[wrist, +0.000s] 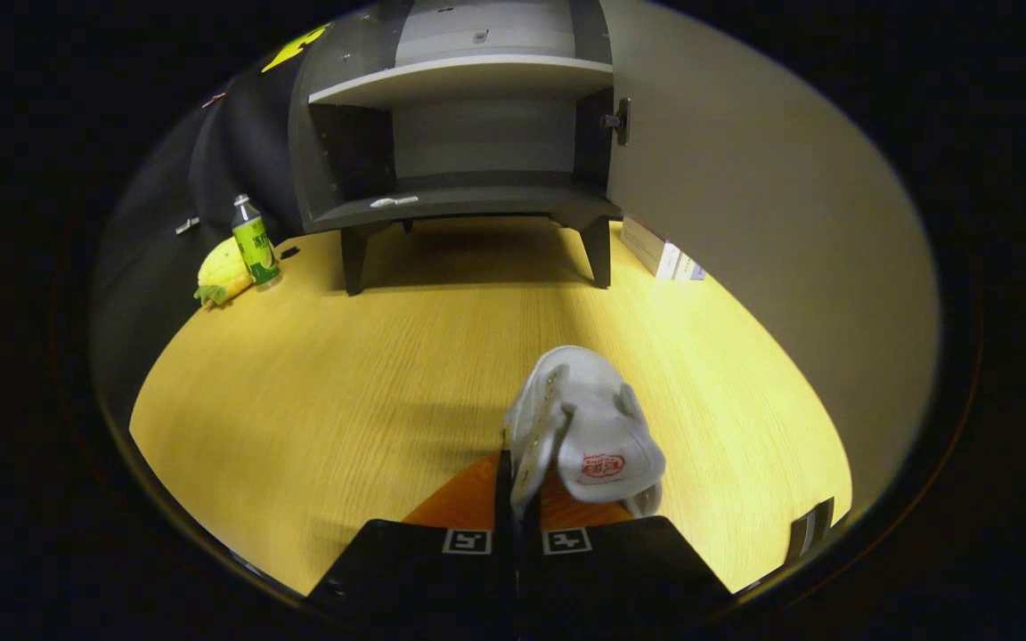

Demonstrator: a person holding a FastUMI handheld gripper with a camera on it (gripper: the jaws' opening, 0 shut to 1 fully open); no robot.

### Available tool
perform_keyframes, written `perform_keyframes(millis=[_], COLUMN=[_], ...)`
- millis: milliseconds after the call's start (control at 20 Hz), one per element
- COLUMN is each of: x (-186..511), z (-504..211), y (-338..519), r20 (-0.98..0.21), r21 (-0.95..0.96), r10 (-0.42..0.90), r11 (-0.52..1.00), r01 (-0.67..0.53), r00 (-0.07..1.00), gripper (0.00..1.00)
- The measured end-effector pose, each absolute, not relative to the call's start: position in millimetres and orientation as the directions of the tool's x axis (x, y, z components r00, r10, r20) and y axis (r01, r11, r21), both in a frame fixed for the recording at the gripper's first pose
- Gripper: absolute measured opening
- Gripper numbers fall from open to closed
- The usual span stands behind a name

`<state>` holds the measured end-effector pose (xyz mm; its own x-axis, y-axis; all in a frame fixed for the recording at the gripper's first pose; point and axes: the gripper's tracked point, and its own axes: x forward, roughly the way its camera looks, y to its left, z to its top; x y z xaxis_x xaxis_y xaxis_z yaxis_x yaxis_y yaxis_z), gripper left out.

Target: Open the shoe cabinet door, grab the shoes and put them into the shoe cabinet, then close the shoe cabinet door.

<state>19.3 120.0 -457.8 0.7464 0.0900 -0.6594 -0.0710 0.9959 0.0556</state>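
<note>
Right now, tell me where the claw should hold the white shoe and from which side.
Keep the grip it has: the claw, fingers closed on the thin side wall of the white shoe at its opening, taken from the heel end. That upright collar edge is narrow enough to pinch, and the toe then points ahead toward the open shoe cabinet.

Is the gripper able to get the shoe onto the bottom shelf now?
Probably yes: the door stands open, the bottom shelf looks bare ahead, and the fingers pinch the shoe.
</note>
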Motion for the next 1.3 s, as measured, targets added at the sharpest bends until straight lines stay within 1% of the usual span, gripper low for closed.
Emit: perform_keyframes(millis=[150,350,550,850,1000,1150,1250,1300], x=[15,24,53,114,161,208,244,258], z=[-412,-335,-255,-143,-90,-64,-58,-68], y=[131,149,164,178,189,198,207,211], r20=[-0.633,-0.583,-0.522,-0.430,-0.369,-0.344,-0.359,-0.387], r21=[0.078,0.094,0.134,0.190,0.186,0.179,0.171,0.178], r10=[0.143,0.203,0.236,0.252,0.260,0.254,0.256,0.261], r11=[0.990,0.979,0.972,0.964,0.961,0.963,0.963,0.962], r01=[-0.121,-0.183,-0.194,-0.185,-0.203,-0.202,-0.207,-0.206], r00=[0.761,0.787,0.820,0.867,0.892,0.904,0.897,0.885], gripper=[0.06,0.06,0.06,0.06,0.06,0.06,0.06,0.06])
